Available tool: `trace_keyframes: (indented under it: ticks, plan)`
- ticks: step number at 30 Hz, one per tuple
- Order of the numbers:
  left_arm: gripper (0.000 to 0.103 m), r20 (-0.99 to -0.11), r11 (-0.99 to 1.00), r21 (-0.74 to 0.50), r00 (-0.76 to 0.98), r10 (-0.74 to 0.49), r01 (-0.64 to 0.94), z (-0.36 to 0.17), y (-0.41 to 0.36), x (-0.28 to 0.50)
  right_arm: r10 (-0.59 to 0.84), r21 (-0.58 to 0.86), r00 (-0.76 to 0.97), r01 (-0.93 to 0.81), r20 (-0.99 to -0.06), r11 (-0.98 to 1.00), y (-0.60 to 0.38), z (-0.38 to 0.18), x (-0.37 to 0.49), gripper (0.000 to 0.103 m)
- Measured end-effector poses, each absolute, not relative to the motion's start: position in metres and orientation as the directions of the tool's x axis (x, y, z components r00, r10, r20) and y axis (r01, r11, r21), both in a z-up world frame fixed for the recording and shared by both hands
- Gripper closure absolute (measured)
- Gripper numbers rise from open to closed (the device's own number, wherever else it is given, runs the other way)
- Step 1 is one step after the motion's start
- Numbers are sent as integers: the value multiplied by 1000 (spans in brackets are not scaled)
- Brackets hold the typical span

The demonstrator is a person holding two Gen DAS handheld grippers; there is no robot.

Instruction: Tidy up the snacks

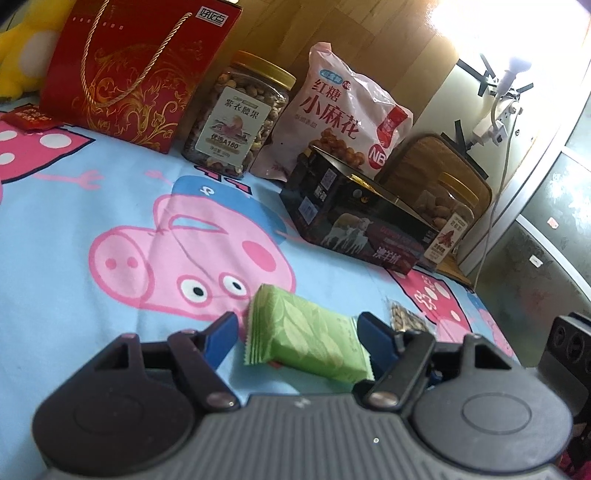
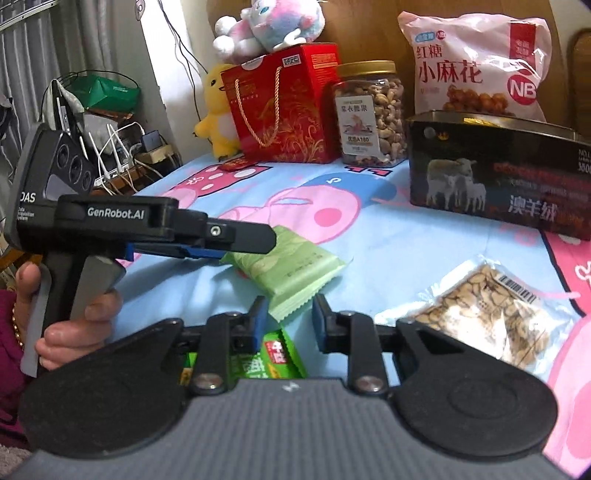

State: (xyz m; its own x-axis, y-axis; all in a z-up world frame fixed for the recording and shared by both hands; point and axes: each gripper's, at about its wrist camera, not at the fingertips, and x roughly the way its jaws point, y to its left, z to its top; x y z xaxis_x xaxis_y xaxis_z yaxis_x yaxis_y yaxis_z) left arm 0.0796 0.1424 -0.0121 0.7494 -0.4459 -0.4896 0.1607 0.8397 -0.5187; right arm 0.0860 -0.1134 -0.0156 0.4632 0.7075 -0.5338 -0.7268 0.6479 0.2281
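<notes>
So the left gripper point(image 1: 295, 328) has the green snack pack point(image 1: 308, 338) clamped crosswise to carry it; the right gripper point(image 2: 286, 321), just behind, looks open around a corner, not pinching.

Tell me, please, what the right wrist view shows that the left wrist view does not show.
Only the right wrist view shows the pink plush toy on the red gift box, the dark green packet under the right gripper, and the hand holding the left gripper. Only the left wrist view shows a second nut jar behind the black box. Both show the light green packet, the cashew jar, the pink snack bag and the clear nut bag.
</notes>
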Motion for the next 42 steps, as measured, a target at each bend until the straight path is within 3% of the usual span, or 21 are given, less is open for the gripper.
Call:
trace_keyframes:
  ticks: [42]
  plan:
    - [21,-478,826,-535,743,-468,177,-14,143,82,714,235,459,-729,-528,643,-114,-16,85,73]
